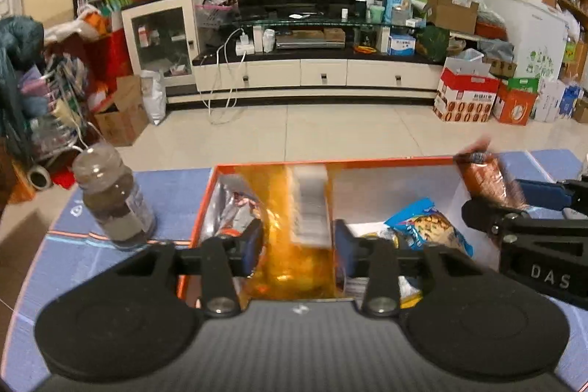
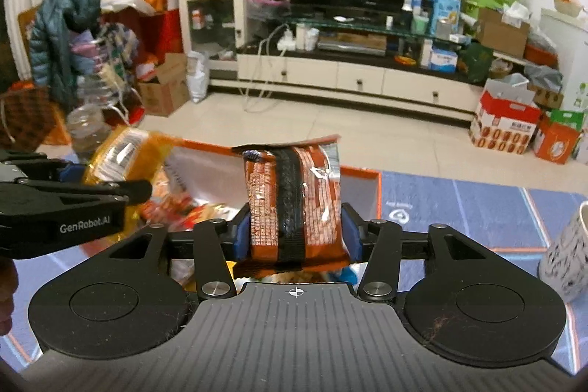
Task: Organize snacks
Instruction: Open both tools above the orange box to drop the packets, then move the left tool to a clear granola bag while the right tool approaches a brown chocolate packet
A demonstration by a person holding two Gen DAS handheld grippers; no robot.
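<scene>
L jaws [image 1: 298, 254] part-open, yellow pkt [image 1: 294, 226] between pads, blurred; grip can't be confirmed. R jaws [image 2: 294, 236] part-open around orange pkt [image 2: 296, 201], upright. Both over orange box [image 1: 330, 164]. Blue pkt [image 1: 428, 226] and others already inside; these two still to stow.

Orange-rimmed cardboard box [image 1: 330, 163] with white inside; translucent amber-yellow packet [image 1: 290, 226]; orange-and-white foil packet [image 2: 294, 204] with black centre stripe; blue patterned snack bag [image 1: 428, 226]; blue-grey lined mat [image 1: 165, 186].
</scene>
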